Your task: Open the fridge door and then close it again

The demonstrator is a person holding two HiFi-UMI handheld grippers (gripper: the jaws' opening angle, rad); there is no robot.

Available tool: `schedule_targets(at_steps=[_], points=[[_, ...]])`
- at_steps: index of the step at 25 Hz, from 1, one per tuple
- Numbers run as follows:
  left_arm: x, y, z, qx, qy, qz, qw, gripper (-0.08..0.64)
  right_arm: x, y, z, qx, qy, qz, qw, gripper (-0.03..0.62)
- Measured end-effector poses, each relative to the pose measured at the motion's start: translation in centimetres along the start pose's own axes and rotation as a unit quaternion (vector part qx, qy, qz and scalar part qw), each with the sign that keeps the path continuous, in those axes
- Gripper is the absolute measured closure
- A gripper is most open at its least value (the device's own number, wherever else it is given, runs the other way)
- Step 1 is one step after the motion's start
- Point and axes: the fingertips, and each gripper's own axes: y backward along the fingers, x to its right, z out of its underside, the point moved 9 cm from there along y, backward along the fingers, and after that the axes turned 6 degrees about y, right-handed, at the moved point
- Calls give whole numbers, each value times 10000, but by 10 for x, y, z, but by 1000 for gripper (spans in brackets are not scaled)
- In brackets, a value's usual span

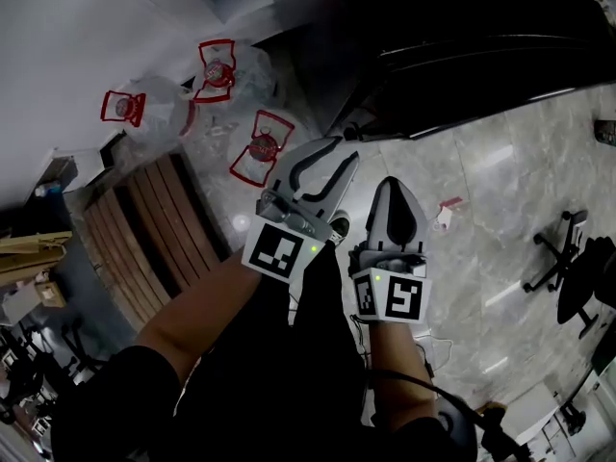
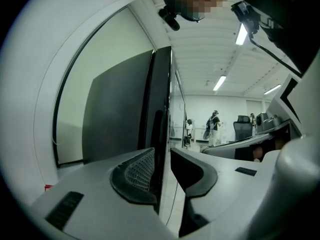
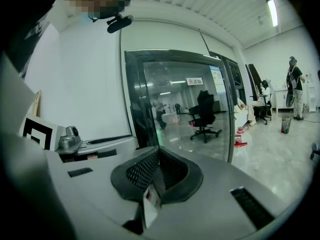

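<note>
The fridge [image 1: 481,37] is the tall black cabinet ahead of me. Its glass door [image 3: 185,104] has a black frame and mirrors the room. In the left gripper view I see the door's black edge [image 2: 161,129] end-on, next to a dark side panel [image 2: 117,109]. My left gripper [image 1: 325,162] is open, and that edge lines up in the gap between its jaws [image 2: 162,171]; whether they touch it I cannot tell. My right gripper [image 1: 397,200] hangs beside it, shut on nothing, with a small white tag [image 3: 149,204] below its pads.
Three clear water jugs with red handles [image 1: 217,65] [image 1: 125,109] [image 1: 262,144] stand on the floor to the left by a wooden slatted pallet [image 1: 154,229]. A black office chair [image 1: 577,268] is at right. People [image 2: 214,126] stand far back in the room.
</note>
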Motion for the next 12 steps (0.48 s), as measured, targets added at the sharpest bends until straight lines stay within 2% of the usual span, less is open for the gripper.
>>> schedule_targets(at_steps=[5,12], points=[[3,-9,7,140,-257,200,9994,466,8,-6,16,23,-110,-94,9999,577],[3,-21,9,315,-276,311,9986,465,14,-9,21,164,-150,-164,9996,577]])
